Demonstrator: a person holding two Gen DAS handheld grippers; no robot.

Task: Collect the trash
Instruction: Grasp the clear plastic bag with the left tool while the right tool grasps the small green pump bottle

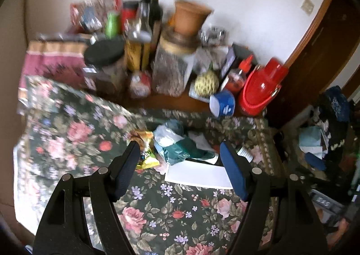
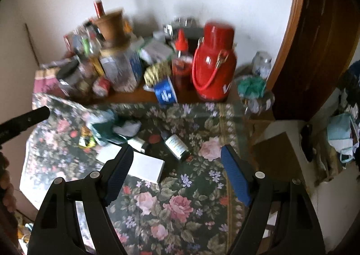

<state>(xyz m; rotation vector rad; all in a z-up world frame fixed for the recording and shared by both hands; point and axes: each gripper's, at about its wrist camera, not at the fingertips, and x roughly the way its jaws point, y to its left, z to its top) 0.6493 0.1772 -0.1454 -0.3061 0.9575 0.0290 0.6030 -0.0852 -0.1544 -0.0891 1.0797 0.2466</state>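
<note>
Trash lies on a floral tablecloth (image 1: 157, 214): a crumpled green and white plastic bag (image 1: 180, 144), a yellow snack wrapper (image 1: 146, 153), a flat white box (image 1: 198, 174) and a small tube (image 1: 245, 153). My left gripper (image 1: 180, 151) hangs open just above the bag and box, nothing between its fingers. In the right wrist view the same bag (image 2: 105, 129), the wrapper (image 2: 86, 139), a crumpled tissue (image 2: 128, 129), the white box (image 2: 144, 167) and a small lying bottle (image 2: 176, 146) show. My right gripper (image 2: 177, 156) is open over the box and bottle. The left gripper's finger (image 2: 27, 117) pokes in at the left.
Along the wall stand jars, bottles, a terracotta pot (image 1: 191, 16), a red thermos (image 2: 213, 61), a blue tub (image 2: 165, 90) and a red sauce bottle (image 2: 181, 63). A wooden door frame (image 2: 290, 41) is on the right. Clutter lies on the floor (image 1: 319, 142) right of the table.
</note>
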